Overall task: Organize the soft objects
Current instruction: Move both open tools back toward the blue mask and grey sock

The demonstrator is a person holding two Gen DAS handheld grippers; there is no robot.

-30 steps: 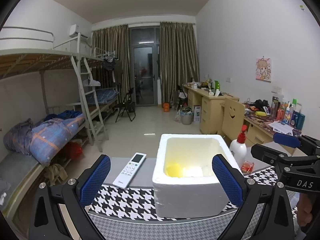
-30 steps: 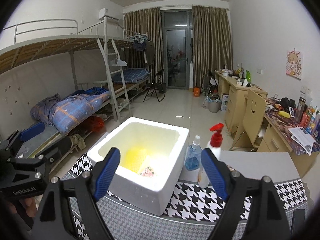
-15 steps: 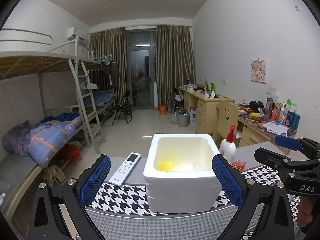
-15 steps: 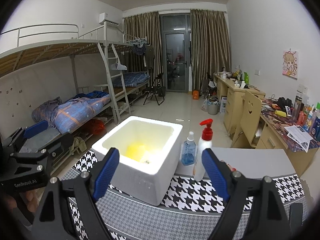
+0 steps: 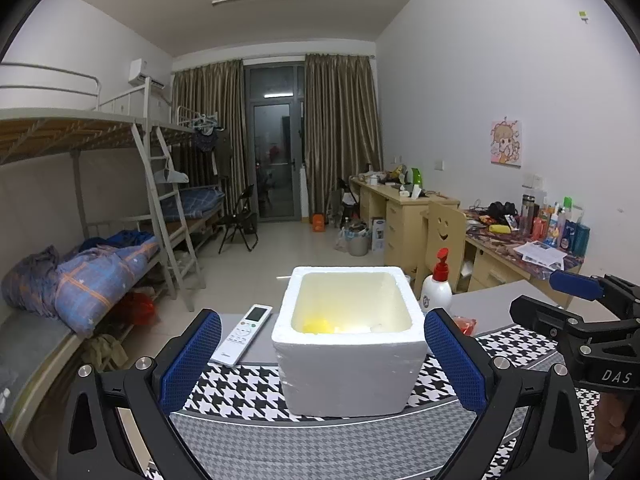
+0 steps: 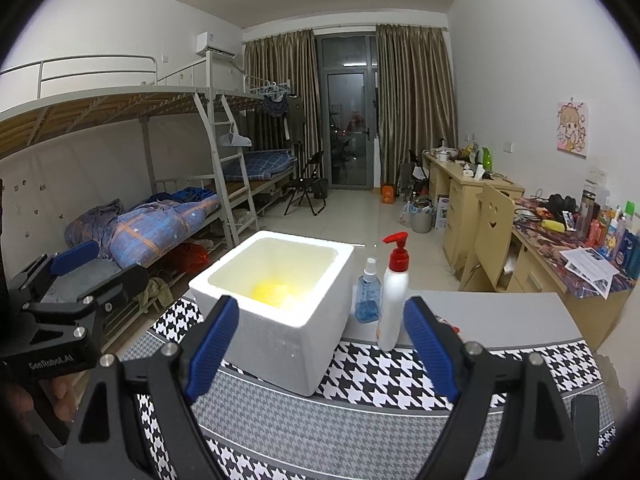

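Both grippers, left gripper (image 5: 322, 358) and right gripper (image 6: 322, 354), released and empty before white square foam box (image 5: 348, 372); yellow soft object (image 6: 270, 292) inside looks light, squashy, pinch mid-body.

A white foam box (image 5: 348, 364) with a yellow item (image 6: 270, 292) inside sits on a black-and-white houndstooth cloth (image 6: 372, 372), beside a white bottle (image 6: 394, 308) with a red pump, a blue spray bottle (image 6: 367, 300) and a white remote (image 5: 242, 334).
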